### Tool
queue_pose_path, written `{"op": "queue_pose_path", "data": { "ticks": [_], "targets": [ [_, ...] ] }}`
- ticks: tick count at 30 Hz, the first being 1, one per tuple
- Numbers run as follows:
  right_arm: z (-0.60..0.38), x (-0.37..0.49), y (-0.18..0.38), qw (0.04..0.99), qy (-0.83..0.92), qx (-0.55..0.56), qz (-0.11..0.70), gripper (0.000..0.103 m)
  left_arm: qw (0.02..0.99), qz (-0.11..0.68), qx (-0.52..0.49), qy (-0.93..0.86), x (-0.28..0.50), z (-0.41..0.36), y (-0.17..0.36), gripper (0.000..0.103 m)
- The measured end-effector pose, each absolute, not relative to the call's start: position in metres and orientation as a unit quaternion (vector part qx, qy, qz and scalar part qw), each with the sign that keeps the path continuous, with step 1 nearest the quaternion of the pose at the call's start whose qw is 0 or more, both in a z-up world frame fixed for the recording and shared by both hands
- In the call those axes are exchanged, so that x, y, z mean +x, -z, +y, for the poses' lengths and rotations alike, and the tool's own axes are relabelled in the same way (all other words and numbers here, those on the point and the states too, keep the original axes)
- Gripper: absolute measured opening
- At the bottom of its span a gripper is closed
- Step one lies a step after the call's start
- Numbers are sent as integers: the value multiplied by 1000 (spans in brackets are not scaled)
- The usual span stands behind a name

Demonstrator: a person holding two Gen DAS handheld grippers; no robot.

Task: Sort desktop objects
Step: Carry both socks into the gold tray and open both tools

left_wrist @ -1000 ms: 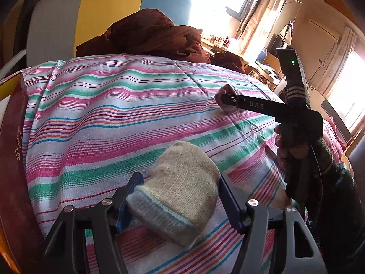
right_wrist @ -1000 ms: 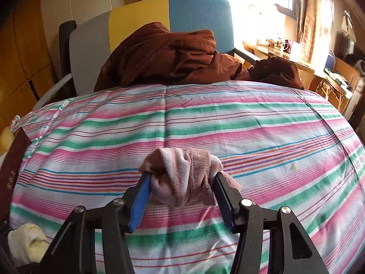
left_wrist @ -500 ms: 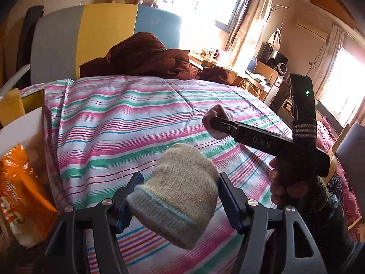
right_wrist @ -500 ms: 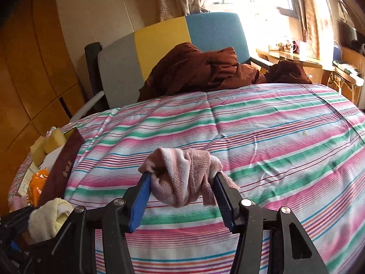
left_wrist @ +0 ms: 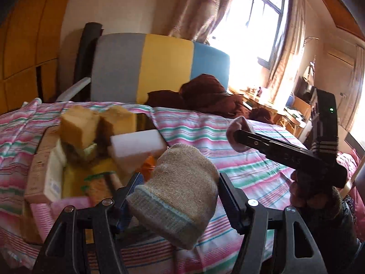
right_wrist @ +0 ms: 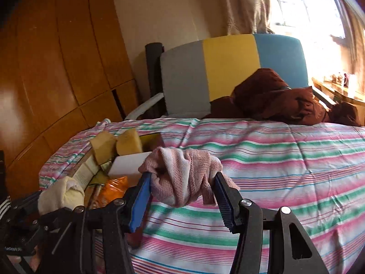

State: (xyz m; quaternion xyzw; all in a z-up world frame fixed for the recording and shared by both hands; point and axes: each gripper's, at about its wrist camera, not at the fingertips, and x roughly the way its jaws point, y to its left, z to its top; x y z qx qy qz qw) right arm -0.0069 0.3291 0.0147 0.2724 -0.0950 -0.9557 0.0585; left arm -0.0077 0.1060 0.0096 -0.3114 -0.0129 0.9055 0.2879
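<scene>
- Left gripper: jaws clenched on a beige rolled sock, held above the striped bedspread.
- Right gripper: jaws clenched on a pink rolled sock, also clear of the bedspread.
- Ahead and left of both jaws: an open box holding yellow sponges, a white block and an orange packet.
- Beyond the jaws: a brown garment against a grey, yellow and blue chair back.
</scene>
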Motion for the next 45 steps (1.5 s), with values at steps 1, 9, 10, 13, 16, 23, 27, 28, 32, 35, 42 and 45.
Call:
{"op": "queue_pose_path", "data": {
  "ticks": [1, 9, 10, 13, 16, 23, 27, 28, 32, 35, 42, 45],
  "targets": [
    [317, -12, -16, 70, 955, 273, -90, 56, 272, -16, -309, -911, -12, 94, -10, 67],
    [229, -50, -19, 141, 947, 285, -39, 56, 194, -42, -338, -920, -68, 31, 7, 67],
    [221, -55, -18, 144, 946, 289, -33, 56, 192, -42, -341, -919, -73, 28, 9, 67],
    [202, -69, -10, 153, 940, 304, -19, 56, 191, -48, -351, -915, -88, 23, 14, 67],
    [190, -82, -1, 156, 936, 316, -4, 56, 188, -45, -362, -912, -103, 22, 19, 67],
    [176, -101, 18, 157, 927, 341, 17, 56, 190, -44, -388, -901, -126, 23, 31, 67],
    [175, -107, 28, 155, 922, 354, 20, 60, 192, -31, -393, -898, -129, 28, 35, 68],
    [175, -108, 29, 154, 922, 355, 19, 60, 192, -25, -396, -898, -130, 31, 36, 68],
    [176, -107, 31, 153, 924, 351, 17, 62, 190, -19, -400, -896, -132, 35, 39, 68],
    [179, -105, 29, 154, 925, 347, 9, 64, 187, -23, -398, -898, -130, 34, 38, 69],
    [183, -96, 24, 159, 929, 335, -9, 65, 172, -31, -376, -910, -117, 23, 26, 69],
    [184, -92, 22, 160, 930, 329, -17, 65, 166, -34, -369, -914, -110, 19, 23, 69]
  ]
}}
